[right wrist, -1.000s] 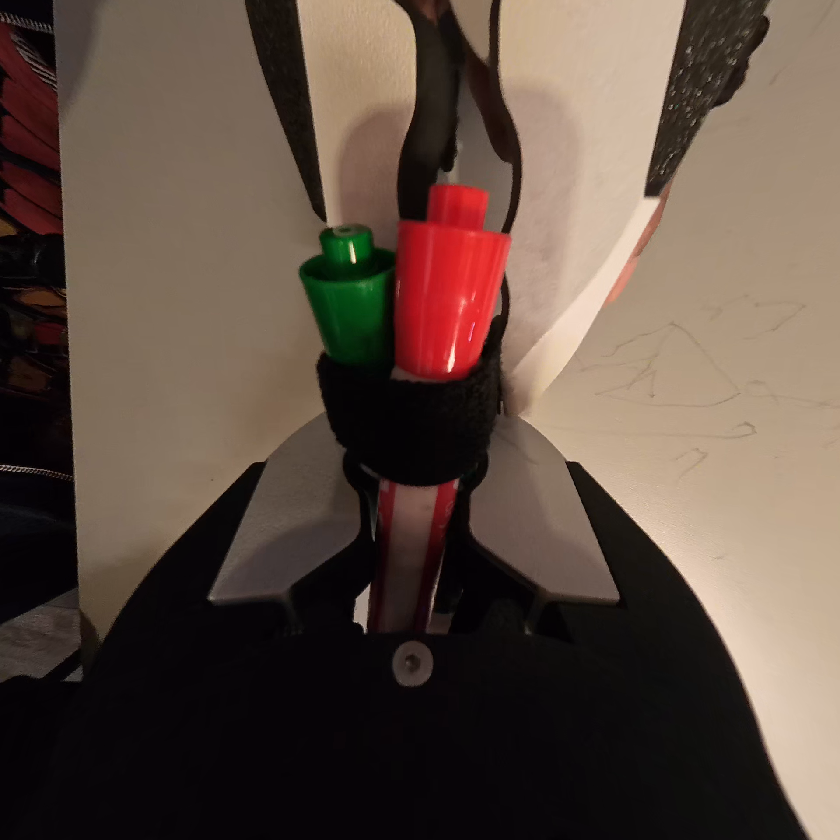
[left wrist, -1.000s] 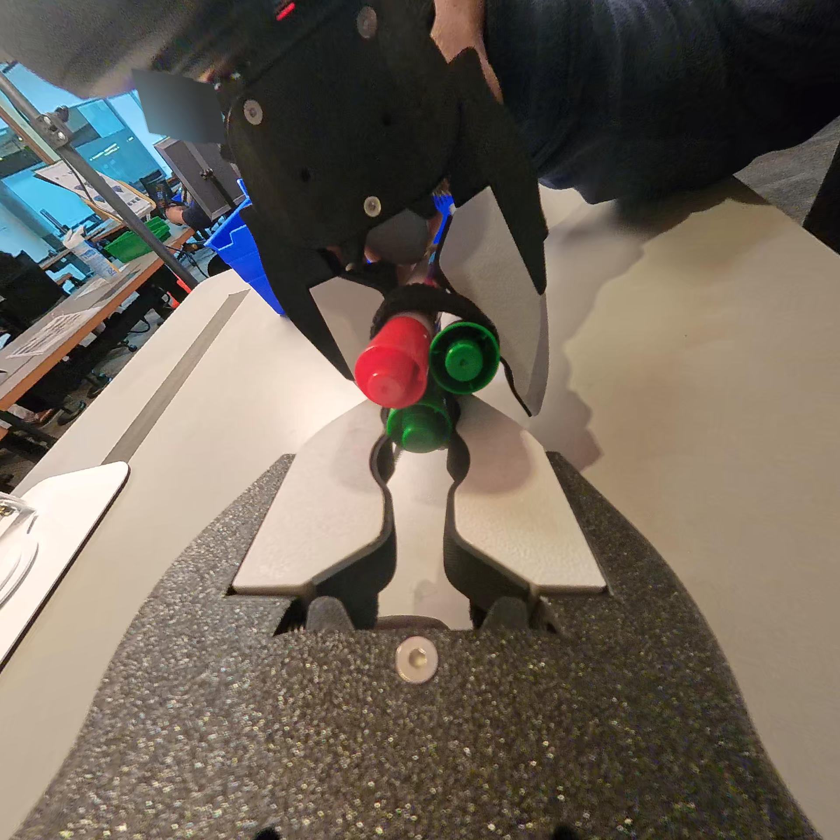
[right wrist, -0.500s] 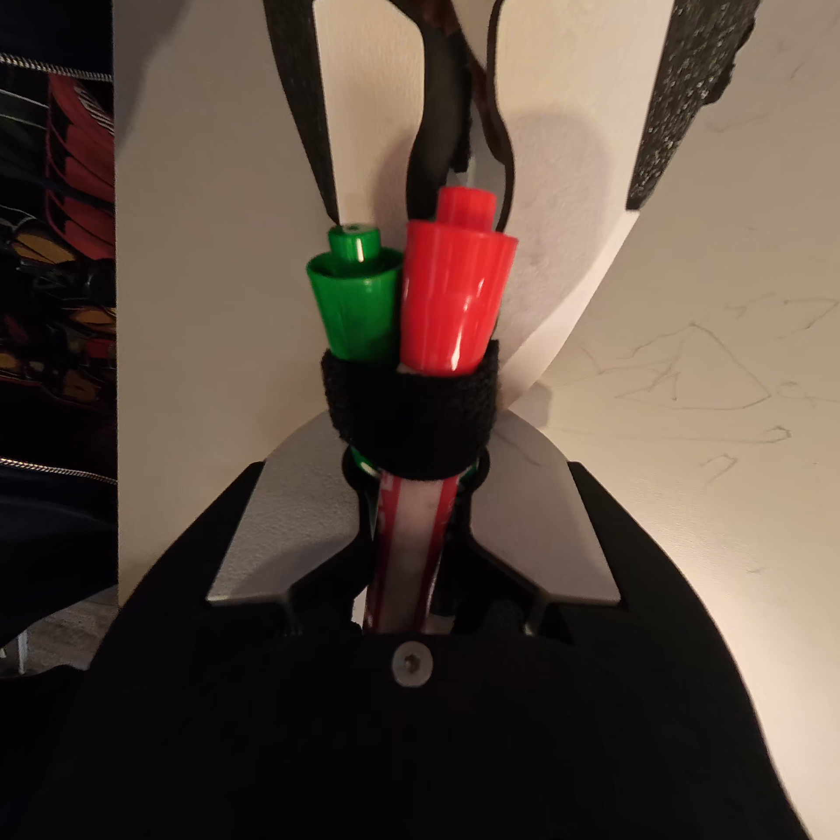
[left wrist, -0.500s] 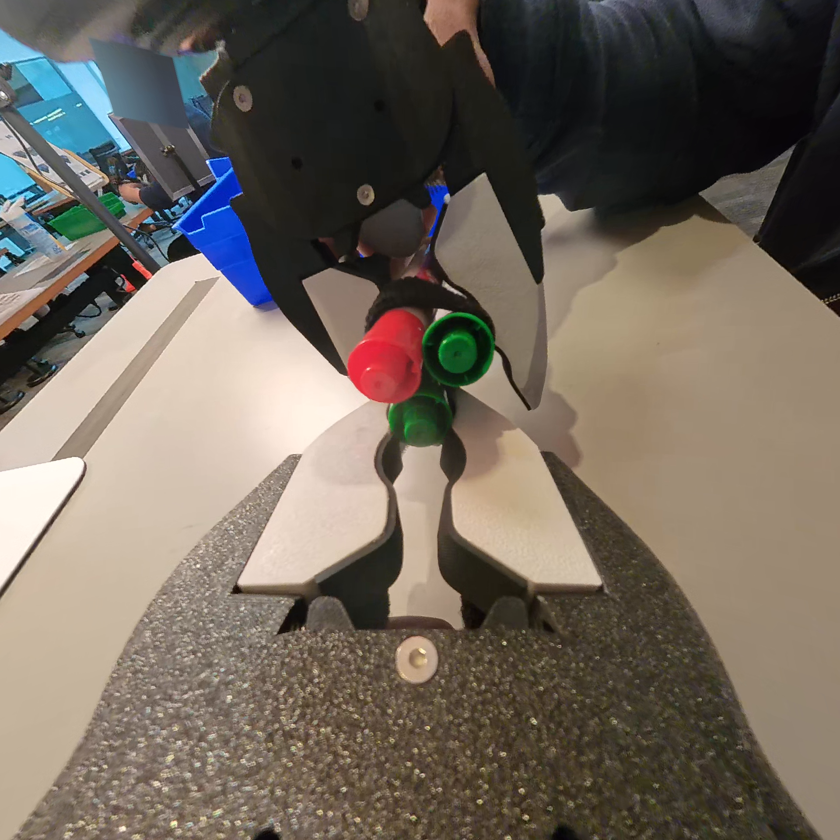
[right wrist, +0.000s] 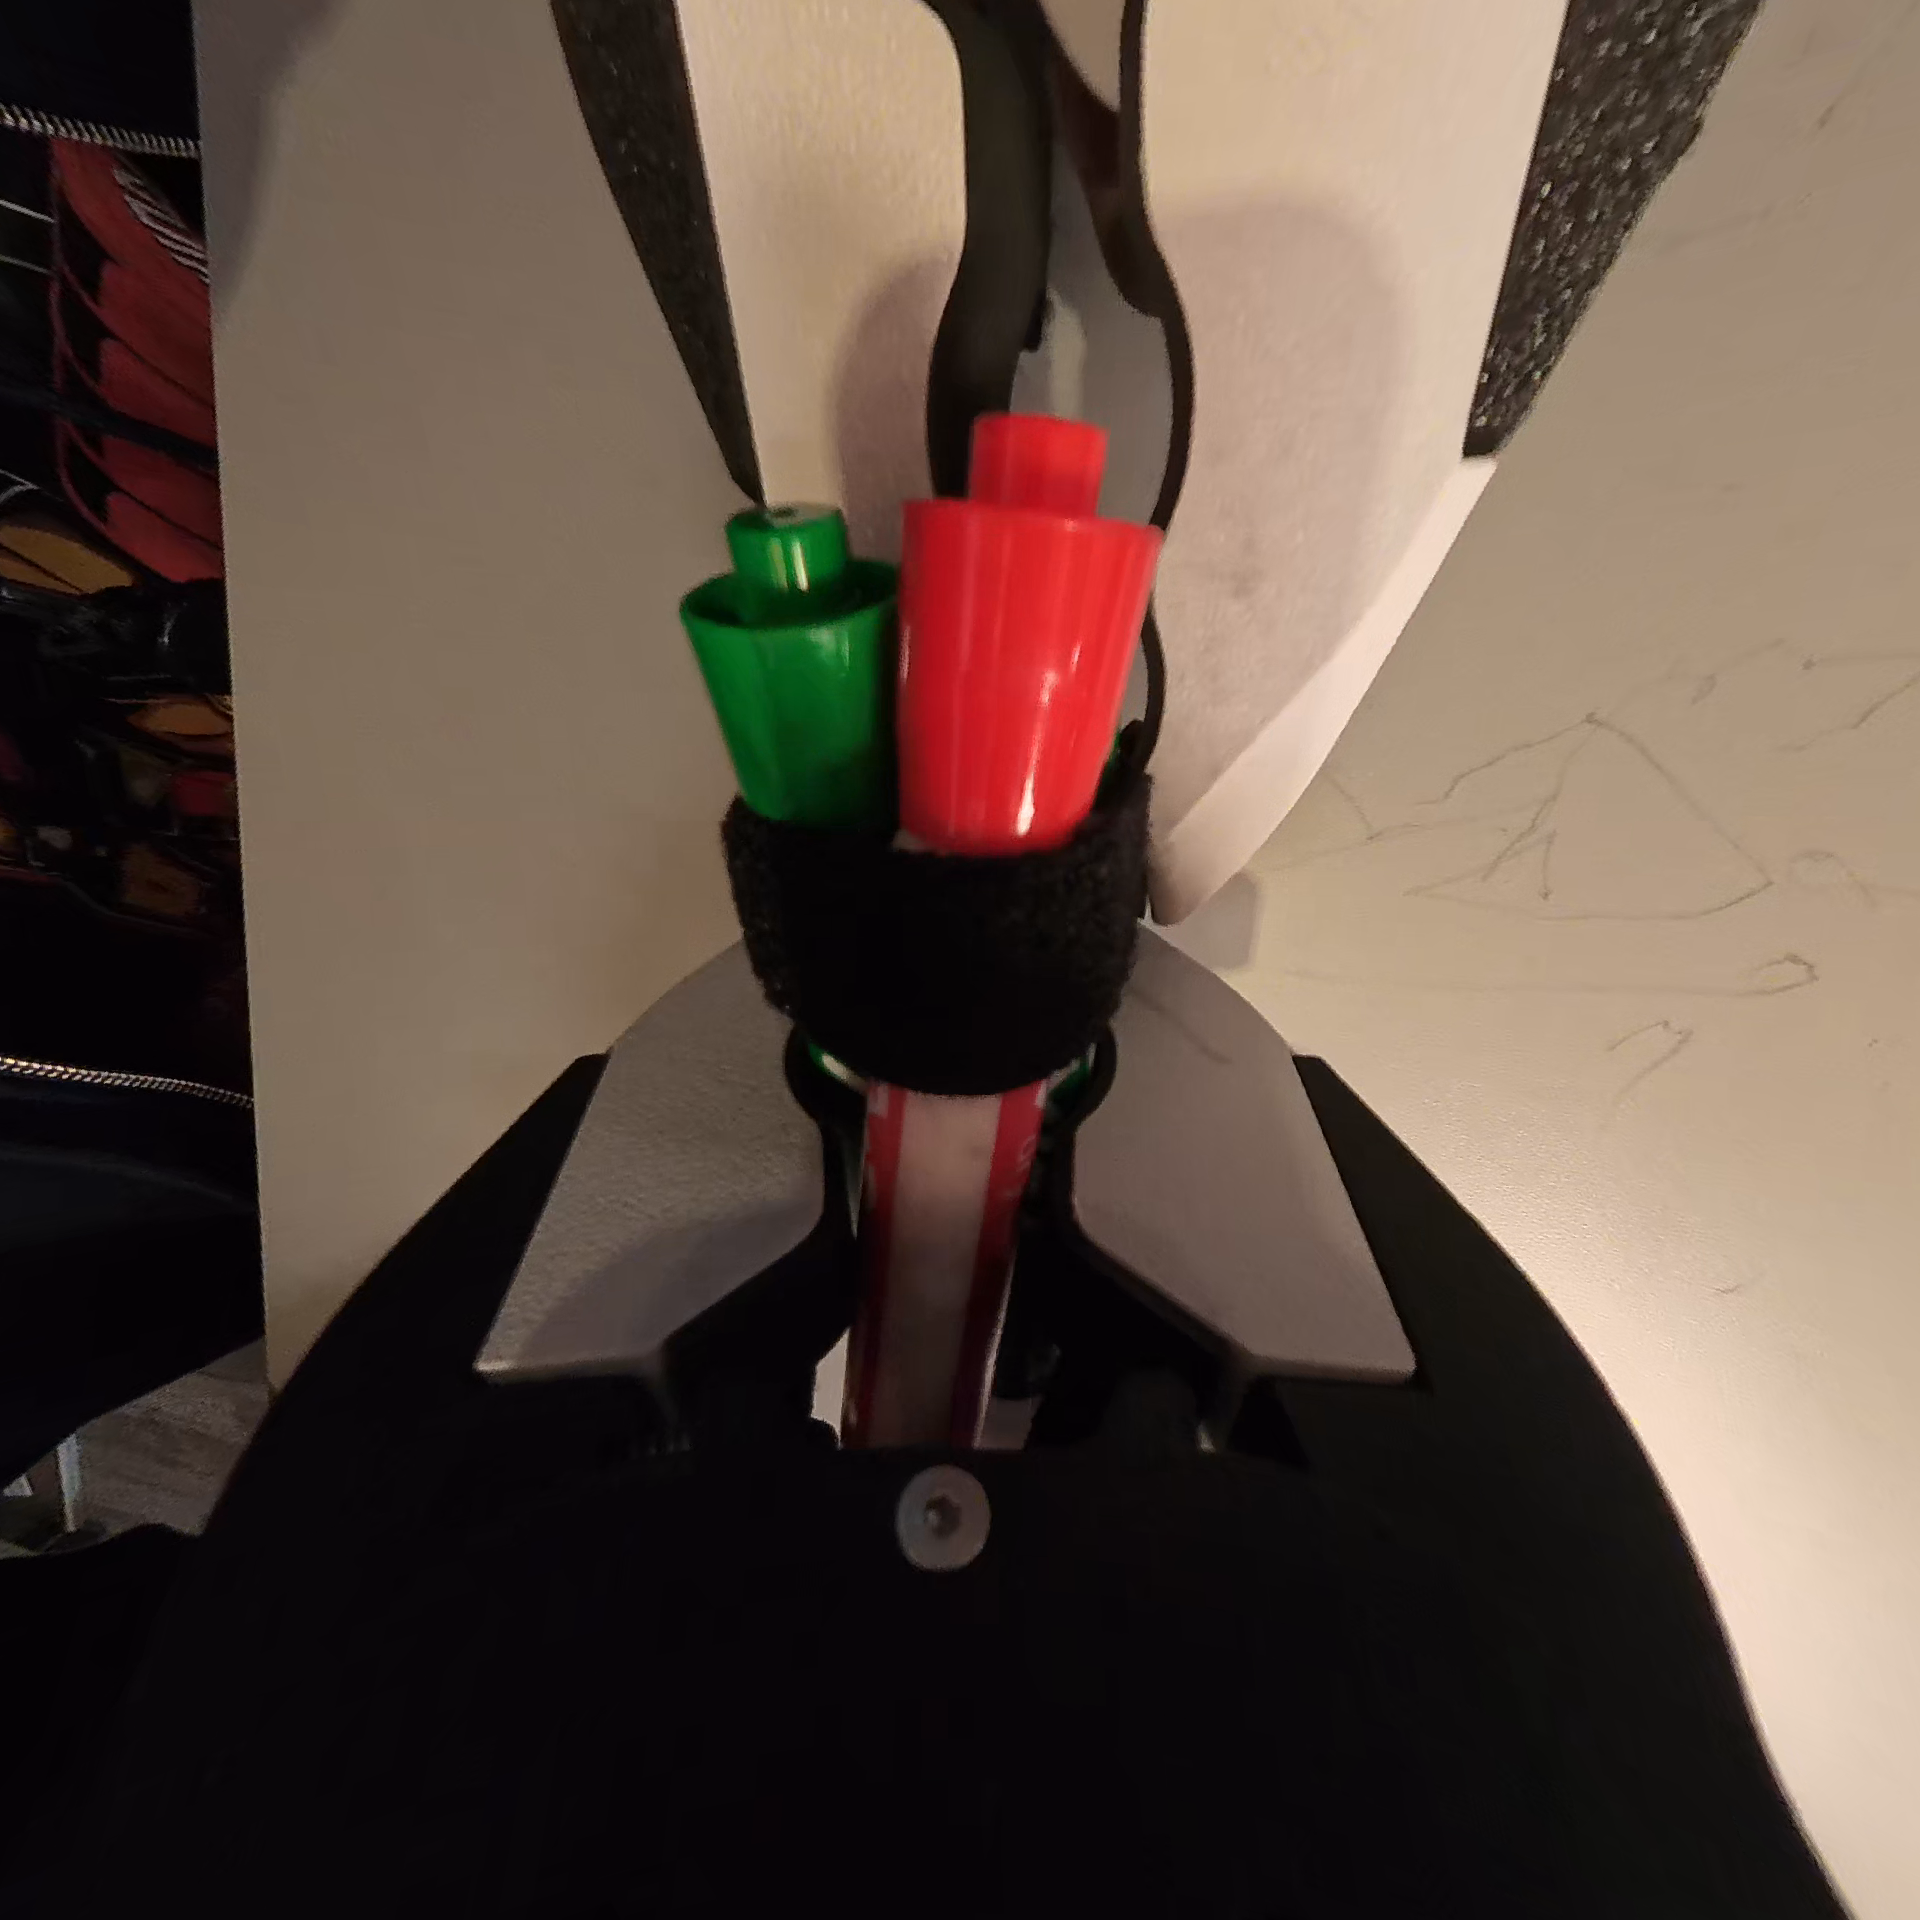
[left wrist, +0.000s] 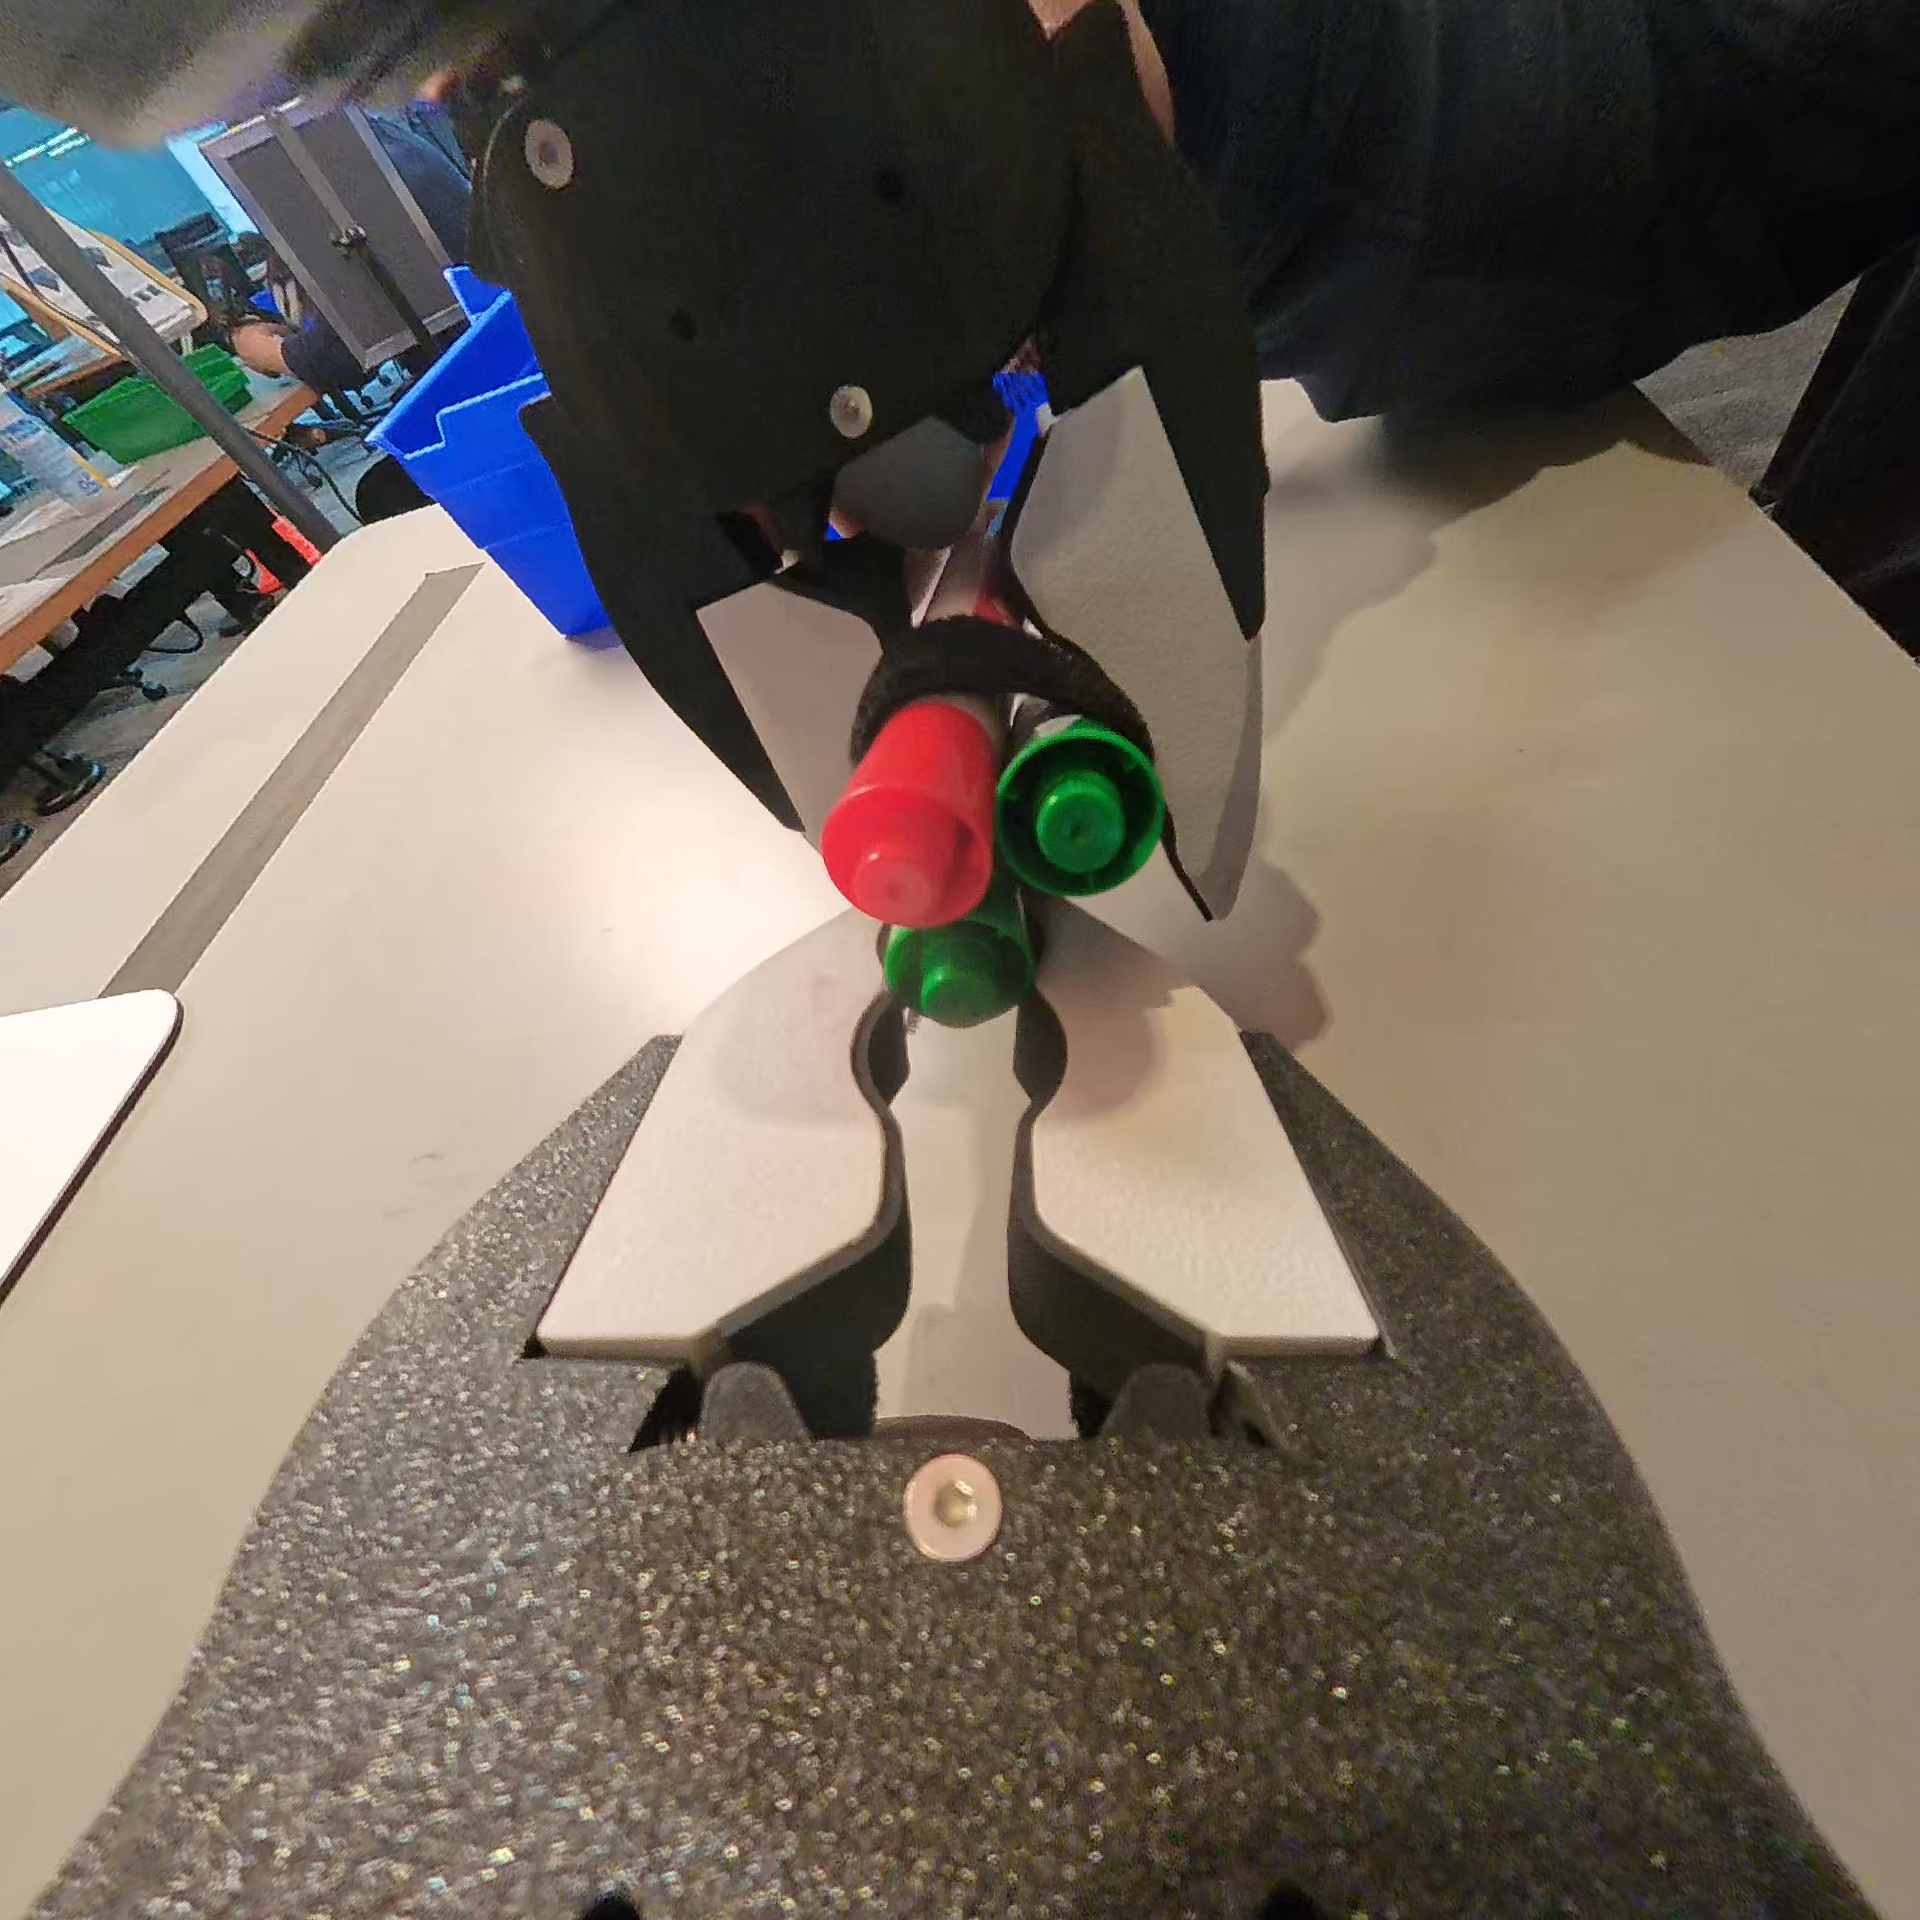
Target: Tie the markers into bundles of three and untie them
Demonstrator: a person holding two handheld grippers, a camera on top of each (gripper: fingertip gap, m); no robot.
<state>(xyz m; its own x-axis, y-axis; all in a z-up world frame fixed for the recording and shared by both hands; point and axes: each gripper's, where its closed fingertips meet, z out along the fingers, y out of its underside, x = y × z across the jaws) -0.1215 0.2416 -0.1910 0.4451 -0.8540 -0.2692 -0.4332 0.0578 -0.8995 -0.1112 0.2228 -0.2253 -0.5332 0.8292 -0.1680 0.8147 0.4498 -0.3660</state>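
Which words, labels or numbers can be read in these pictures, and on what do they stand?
Barrel of red marker: print, too blurred to read.
Papers in the background: too small to read.
Nothing else bears text.

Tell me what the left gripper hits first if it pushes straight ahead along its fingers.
Most likely the lower green marker cap, sitting right at the left gripper fingertips. It belongs to the strapped bundle that the right gripper holds facing it. Depth is unclear; they may already touch.
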